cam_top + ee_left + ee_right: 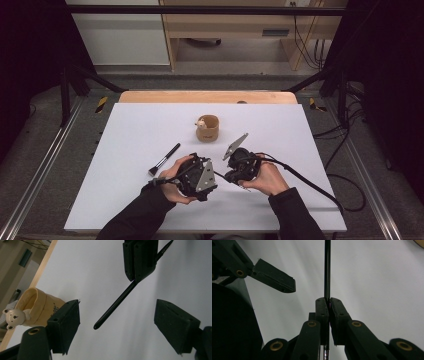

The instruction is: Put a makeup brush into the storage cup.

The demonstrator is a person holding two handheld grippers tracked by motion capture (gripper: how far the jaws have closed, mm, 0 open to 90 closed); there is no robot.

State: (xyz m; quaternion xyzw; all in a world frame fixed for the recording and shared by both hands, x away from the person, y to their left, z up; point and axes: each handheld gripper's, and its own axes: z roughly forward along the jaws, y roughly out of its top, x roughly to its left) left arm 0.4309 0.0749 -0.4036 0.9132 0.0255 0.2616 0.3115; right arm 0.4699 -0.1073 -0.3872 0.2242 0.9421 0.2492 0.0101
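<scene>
Brushes (164,159): two | cup (208,128): one | left hand-held gripper (117,322) wide | right hand-held gripper (328,307) clamps thin brush (327,270)

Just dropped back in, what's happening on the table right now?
A person works two hand-held grippers over the white table. The right gripper is shut on a thin black stick, gripped partway along its length. The left gripper faces it with its fingers open on either side of the stick's free end, not touching it. A makeup brush lies to the left, and a wooden cup with a small bear figure stands farther back.
</scene>
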